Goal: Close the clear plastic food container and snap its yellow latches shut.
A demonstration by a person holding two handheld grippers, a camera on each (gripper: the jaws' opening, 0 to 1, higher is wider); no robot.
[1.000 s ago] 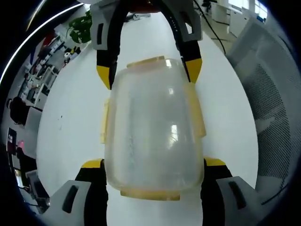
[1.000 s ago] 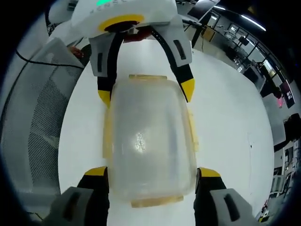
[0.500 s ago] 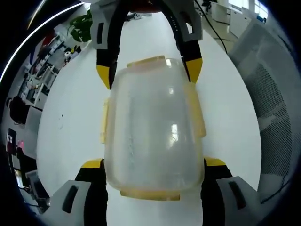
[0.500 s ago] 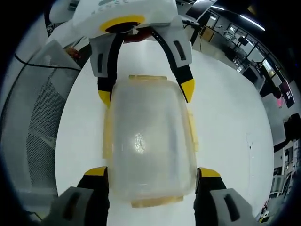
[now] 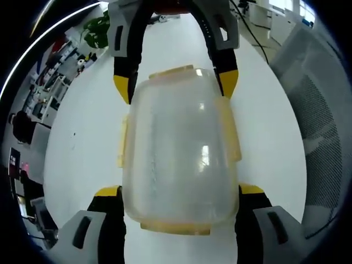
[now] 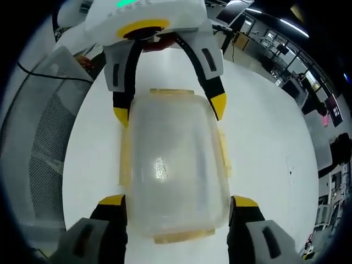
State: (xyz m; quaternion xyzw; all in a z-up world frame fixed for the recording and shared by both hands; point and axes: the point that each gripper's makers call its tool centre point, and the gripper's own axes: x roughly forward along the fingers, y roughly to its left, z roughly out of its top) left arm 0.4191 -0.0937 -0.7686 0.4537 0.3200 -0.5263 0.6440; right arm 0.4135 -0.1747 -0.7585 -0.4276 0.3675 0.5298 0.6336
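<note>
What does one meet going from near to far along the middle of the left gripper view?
Near yellow latch → clear container lid → far yellow latch → right gripper, reaching in from the far side → white table.

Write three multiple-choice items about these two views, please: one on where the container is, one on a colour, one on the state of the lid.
1. Where is the container?
A. On a white table, between the two grippers
B. On a shelf
C. Inside a basket

2. What colour are the latches?
A. Blue
B. Yellow
C. Red

3. How is the lid?
A. Lying beside the container
B. Standing upright behind it
C. Lying on top of the container

Answers:
1 A: the left gripper straddles the near end and the right gripper the far end, on the white table.
2 B: the tabs at the edges are yellow.
3 C: the clear lid covers the container in both views.
</note>
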